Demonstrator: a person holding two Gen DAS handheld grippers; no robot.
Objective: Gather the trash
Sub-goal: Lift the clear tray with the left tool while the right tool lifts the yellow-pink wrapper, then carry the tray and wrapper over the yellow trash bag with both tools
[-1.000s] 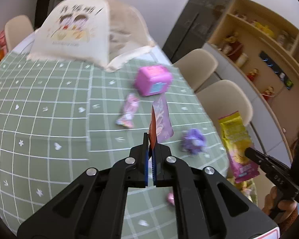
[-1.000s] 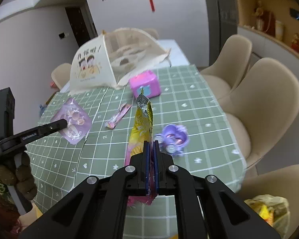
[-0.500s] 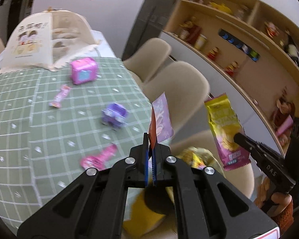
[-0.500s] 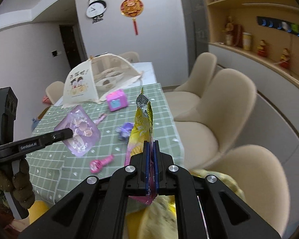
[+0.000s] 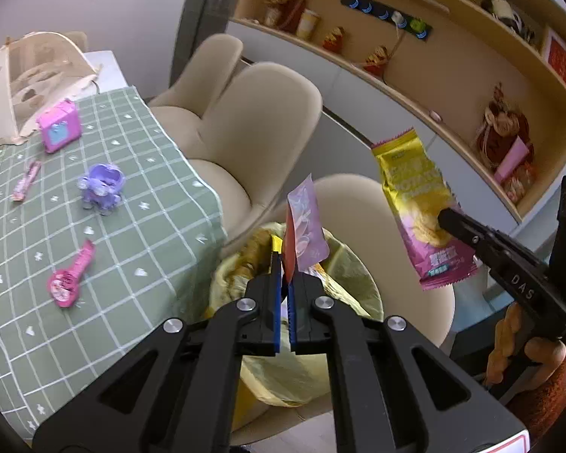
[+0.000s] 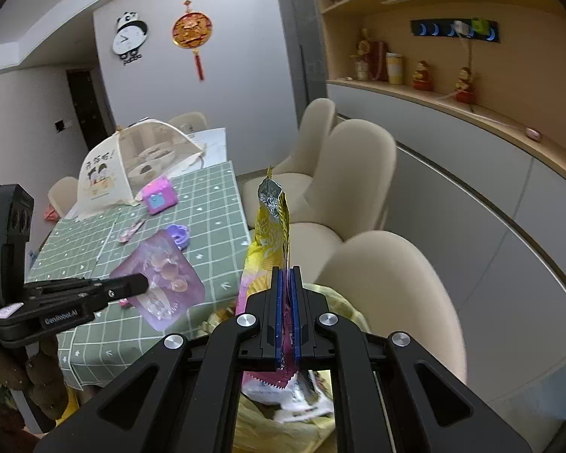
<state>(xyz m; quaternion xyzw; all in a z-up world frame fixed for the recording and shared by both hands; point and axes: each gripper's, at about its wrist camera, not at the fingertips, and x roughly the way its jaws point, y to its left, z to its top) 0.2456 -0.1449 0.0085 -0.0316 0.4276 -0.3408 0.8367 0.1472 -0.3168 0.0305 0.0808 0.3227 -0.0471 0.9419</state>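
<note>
My left gripper (image 5: pixel 282 264) is shut on a purple snack wrapper (image 5: pixel 307 232) and holds it above the open yellow trash bag (image 5: pixel 343 264) beside the table. The wrapper also shows in the right wrist view (image 6: pixel 162 275), held by the left gripper (image 6: pixel 139 283). My right gripper (image 6: pixel 287 275) is shut on a yellow and pink chip bag (image 6: pixel 269 234), also over the trash bag (image 6: pixel 339 302). The chip bag shows in the left wrist view (image 5: pixel 419 207), held by the right gripper (image 5: pixel 443 217).
The green checked table (image 5: pixel 26 321) holds a pink toy box (image 5: pixel 58 130), a purple toy (image 5: pixel 102 185), a pink toy watch (image 5: pixel 69 275), a thin pink wrapper (image 5: pixel 26 180) and a mesh food cover (image 6: pixel 132 158). Beige chairs (image 5: pixel 260 120) stand along the table edge; shelves (image 6: pixel 452 87) line the right wall.
Both grippers have swung right, off the table, with their wrappers. They now hang over the yellow trash bag by the chairs.
</note>
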